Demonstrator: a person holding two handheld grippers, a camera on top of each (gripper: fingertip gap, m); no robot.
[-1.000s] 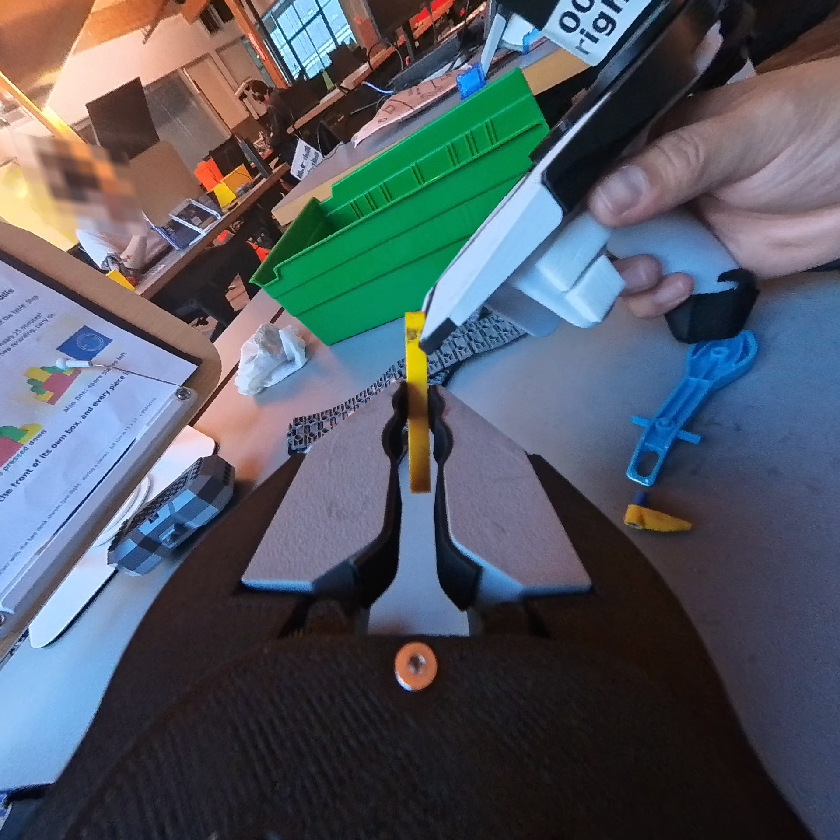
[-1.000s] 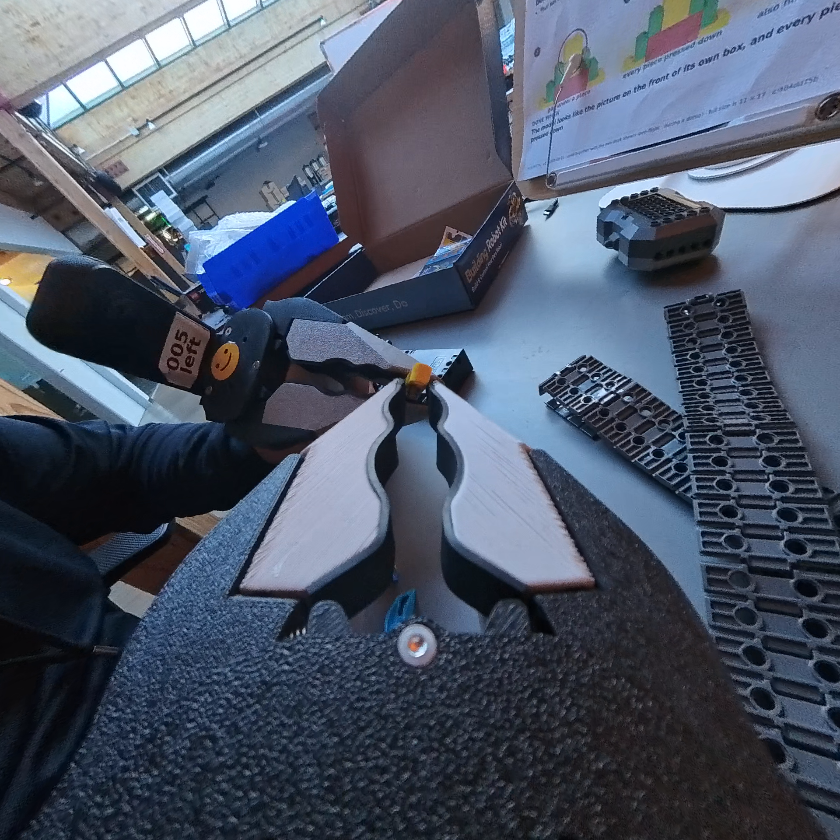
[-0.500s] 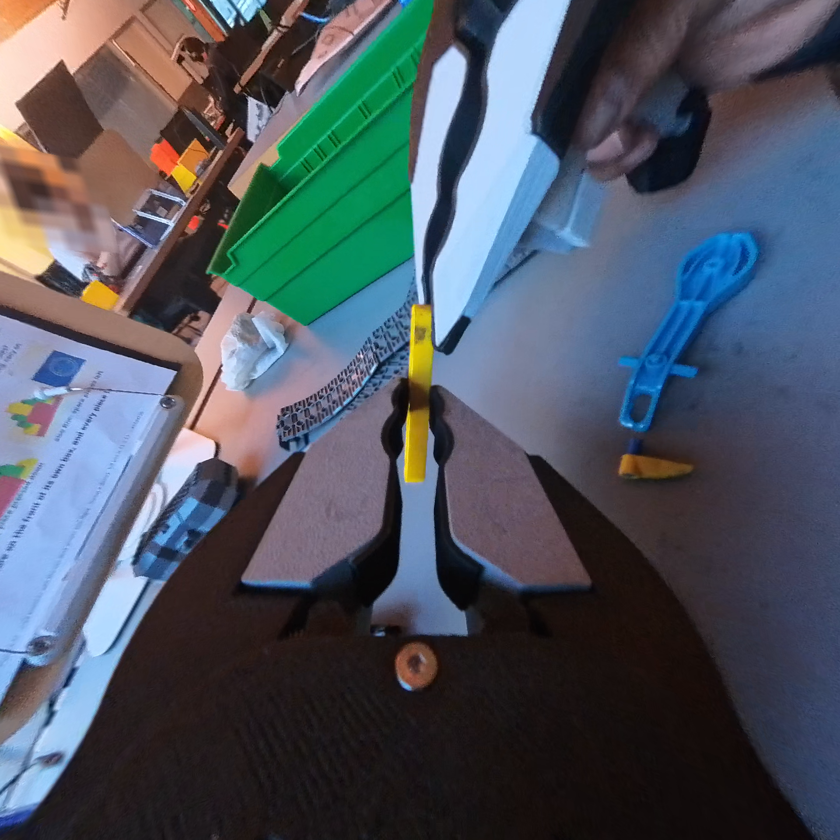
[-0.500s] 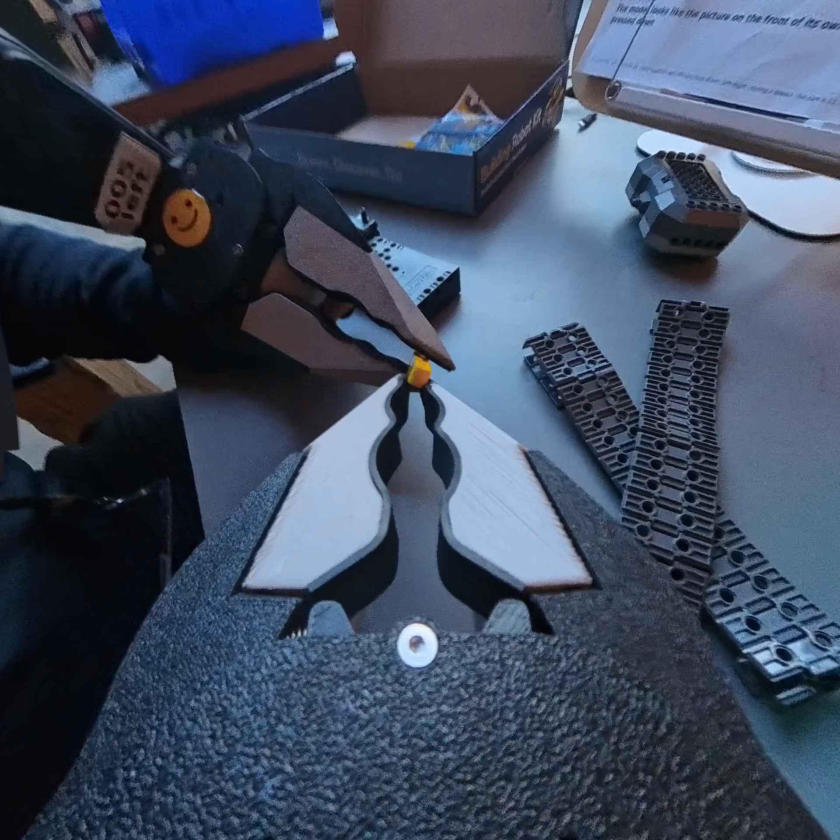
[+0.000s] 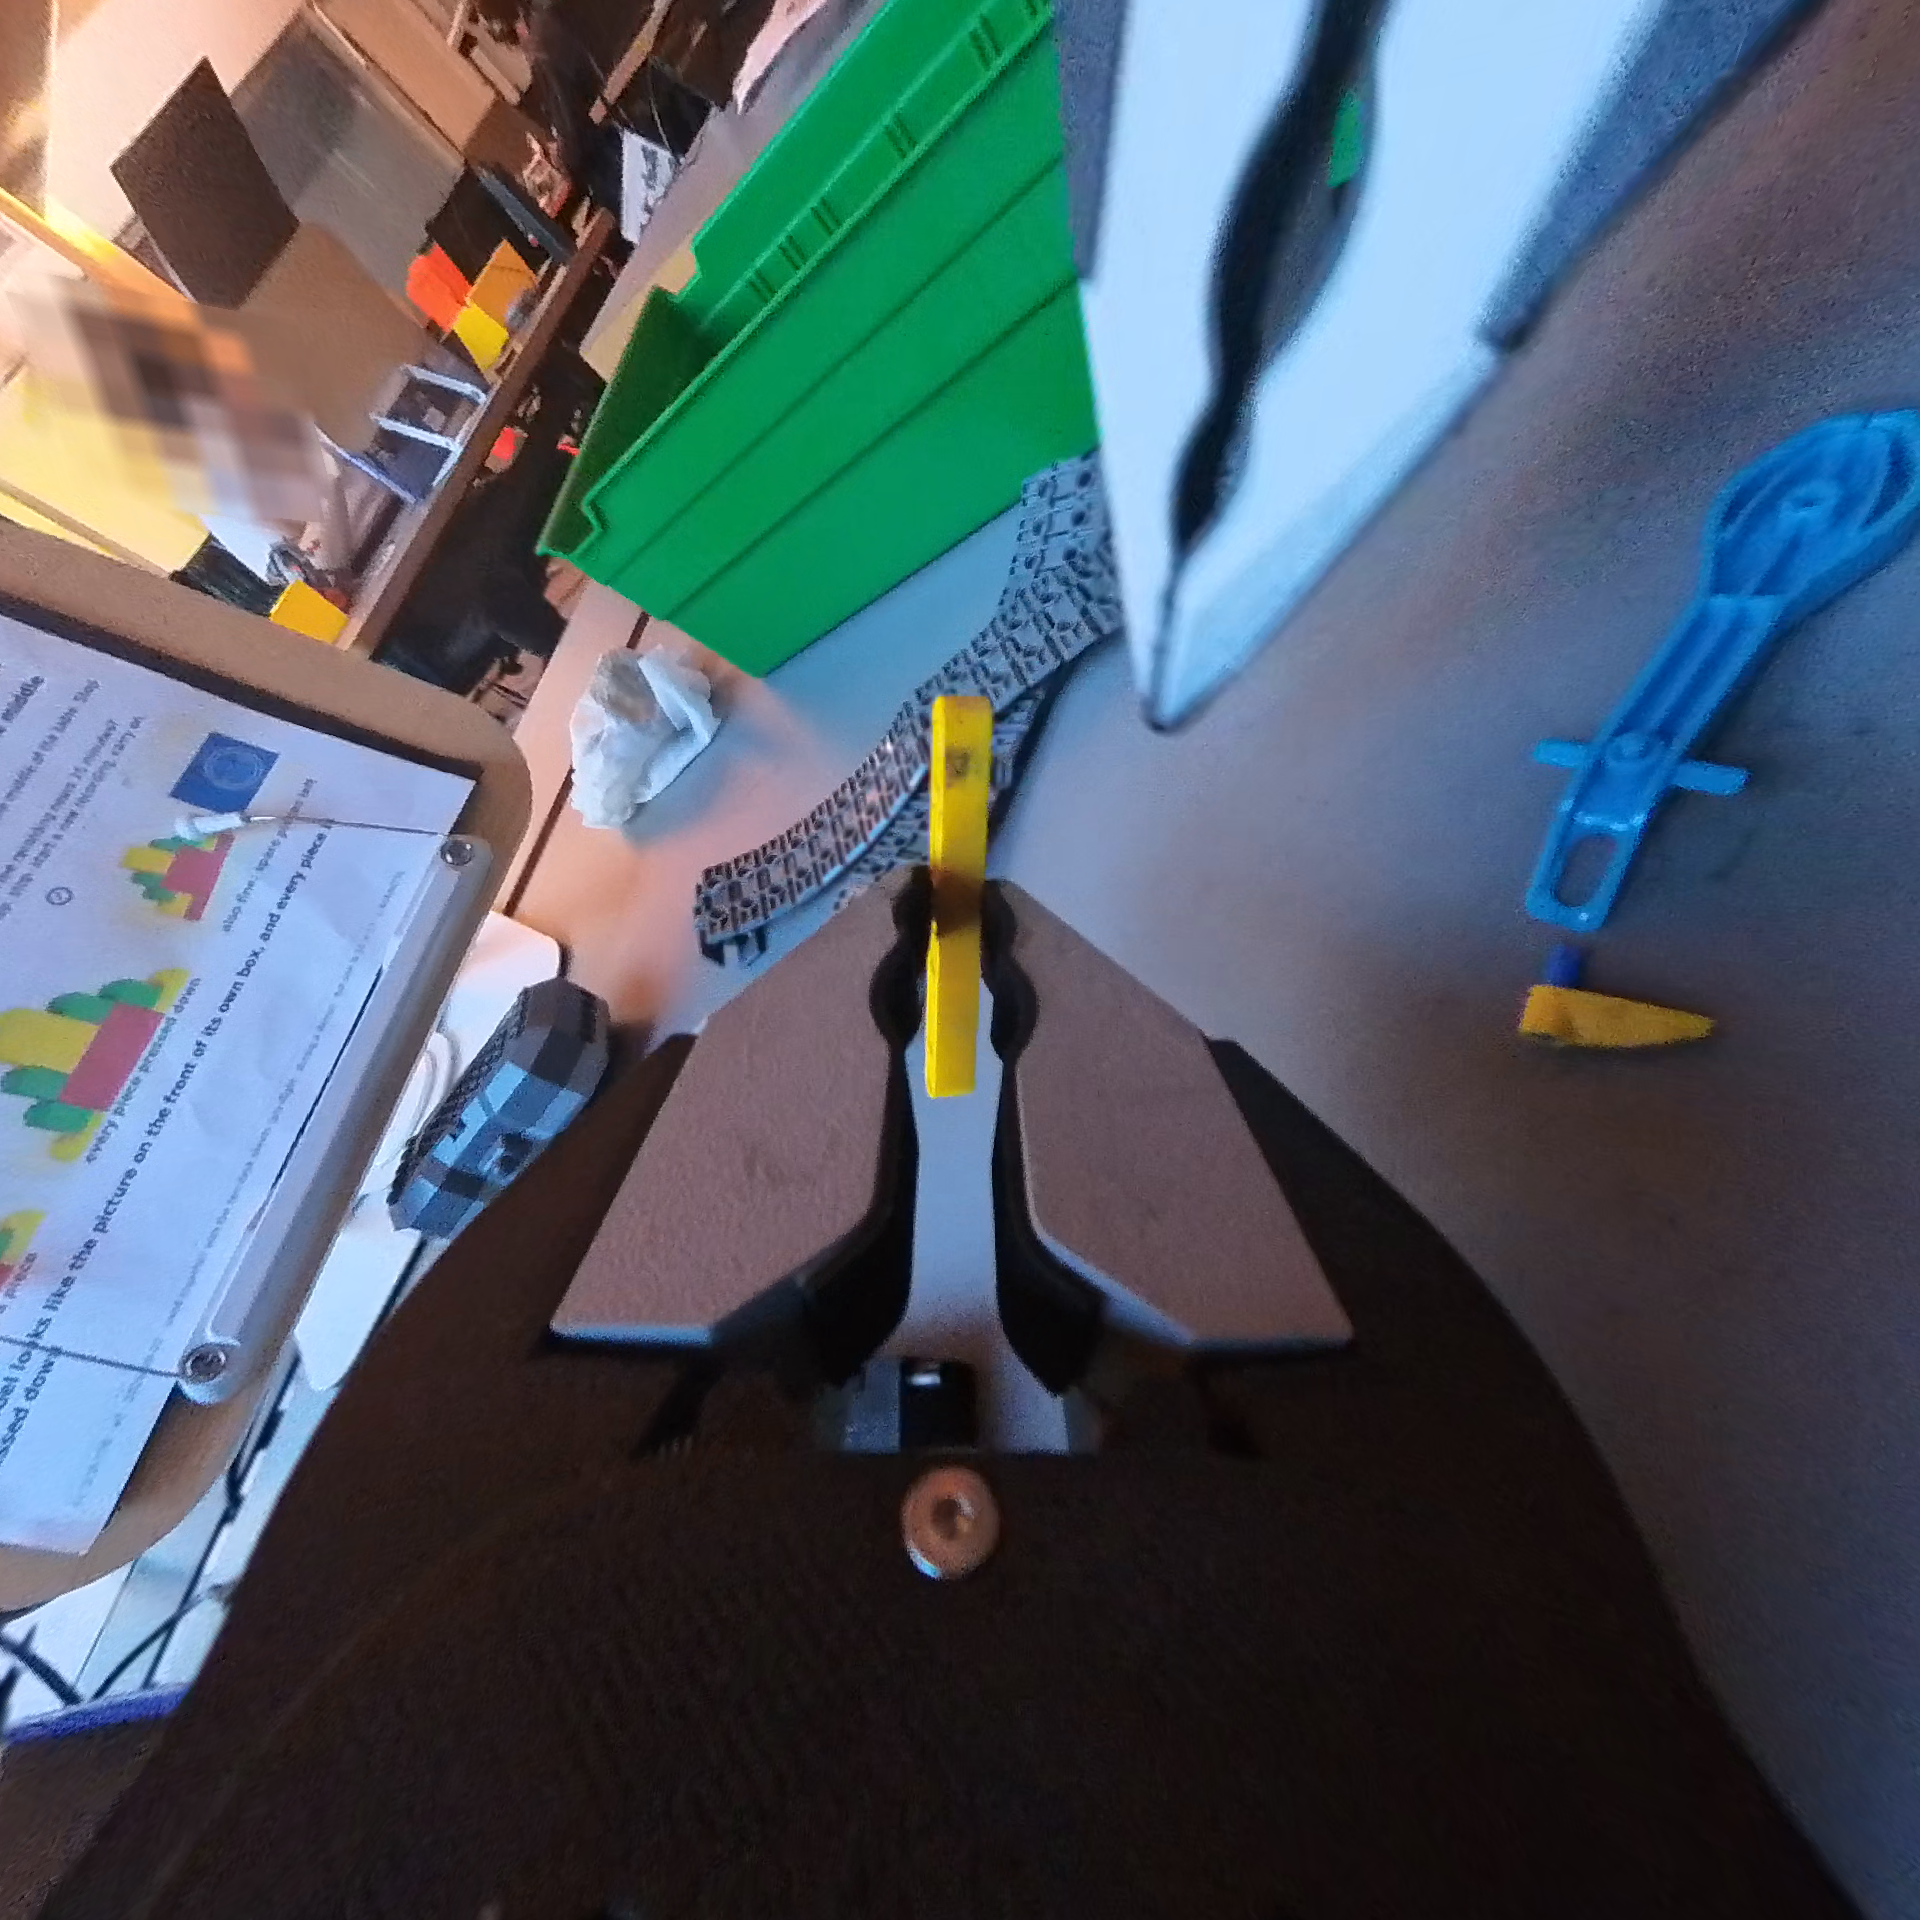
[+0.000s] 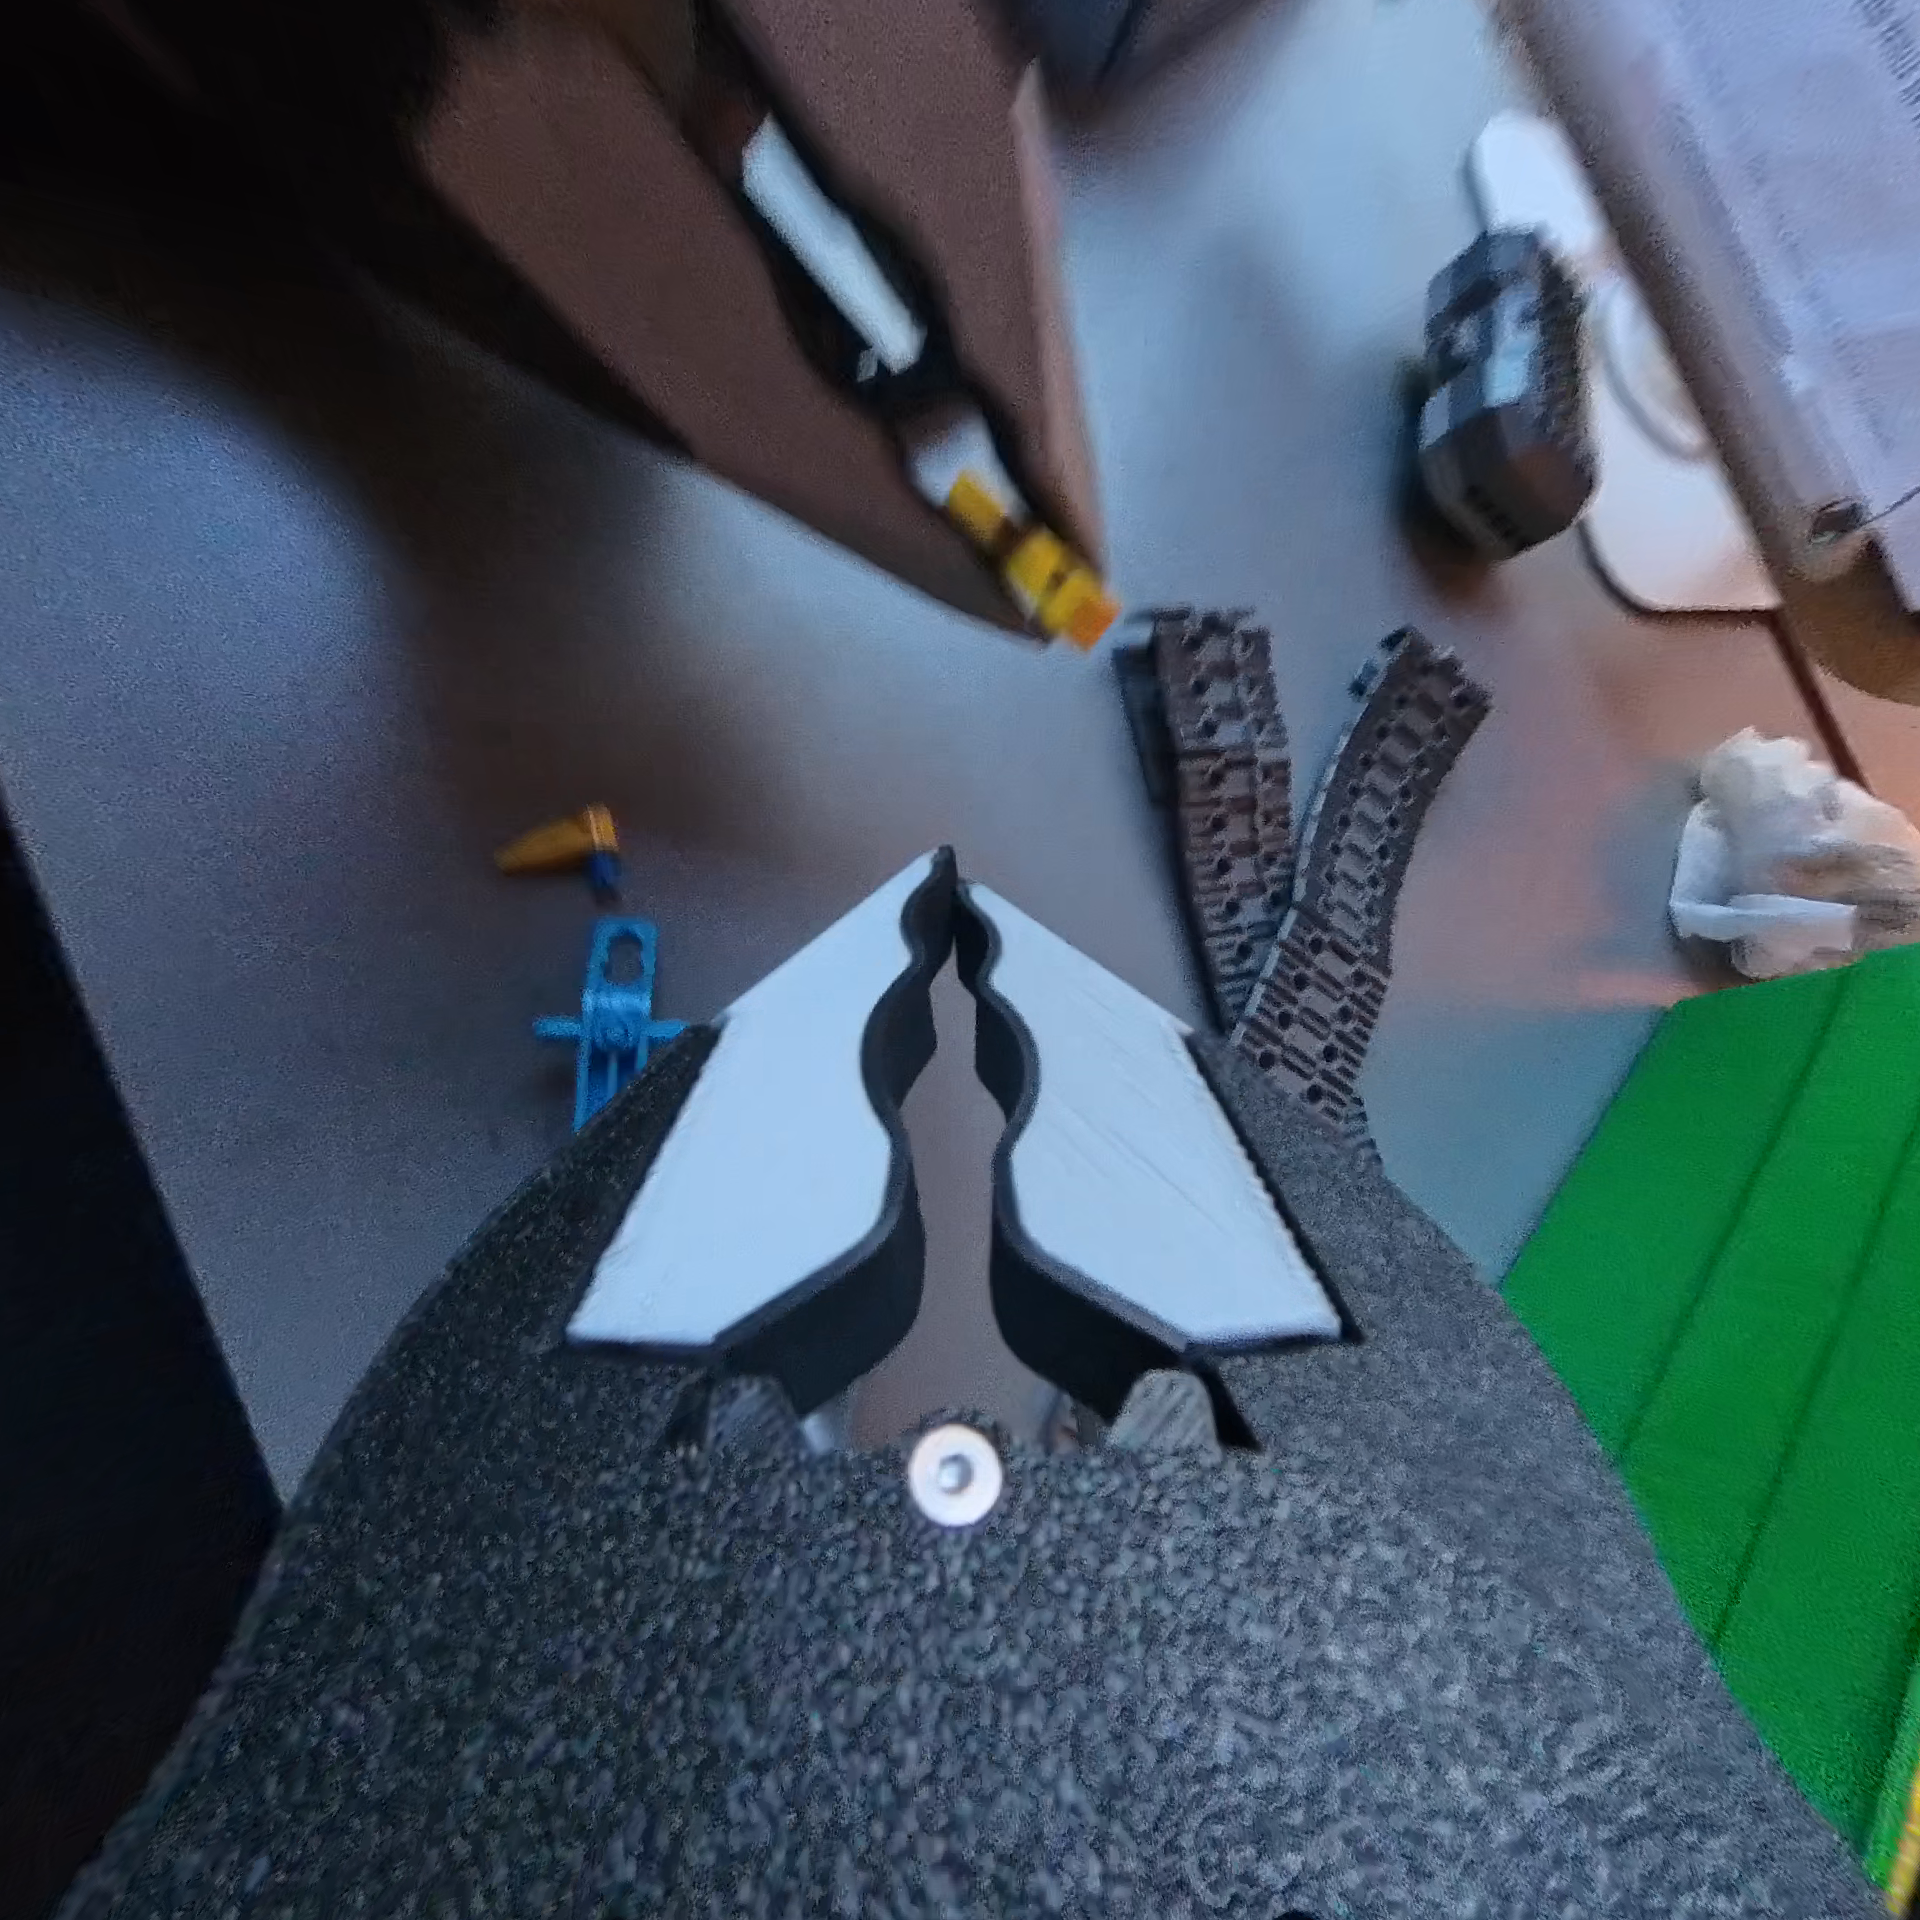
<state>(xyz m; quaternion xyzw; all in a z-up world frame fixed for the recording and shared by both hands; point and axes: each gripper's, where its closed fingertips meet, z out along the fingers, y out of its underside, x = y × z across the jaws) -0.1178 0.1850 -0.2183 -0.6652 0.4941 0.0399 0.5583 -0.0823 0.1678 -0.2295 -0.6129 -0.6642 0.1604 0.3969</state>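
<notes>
My left gripper (image 5: 954, 896) is shut on a flat yellow piece (image 5: 961, 769) that stands on edge between its jaws and sticks out past the tips. My right gripper (image 5: 1169, 707) hangs blurred above and to the right of it, a short way off the piece. In the right wrist view my right gripper (image 6: 951, 871) is shut and empty above the grey table (image 6: 312, 623). The left gripper (image 6: 1049, 623) shows ahead of it with the yellow piece (image 6: 1044, 577) in its tips.
A green bin (image 5: 831, 416) stands at the back. Two dark track strips (image 6: 1226, 790) lie before it. A blue plastic part (image 5: 1683, 748) and a small yellow wedge (image 5: 1600, 1023) lie on the right. A grey block (image 5: 499, 1112), a crumpled tissue (image 5: 639, 727) and an instruction board (image 5: 208, 987) sit left. About 5 centimetres separates my left fingertips from my right. Between my left fingertips and the grey block (image 5: 499, 1112) there is roughly 20 centimetres. It is also in sight in the right wrist view (image 6: 1480, 365).
My right gripper was at the far end of the yellow piece and has drawn back from it, turning as it went. My left gripper keeps hold of the piece.
</notes>
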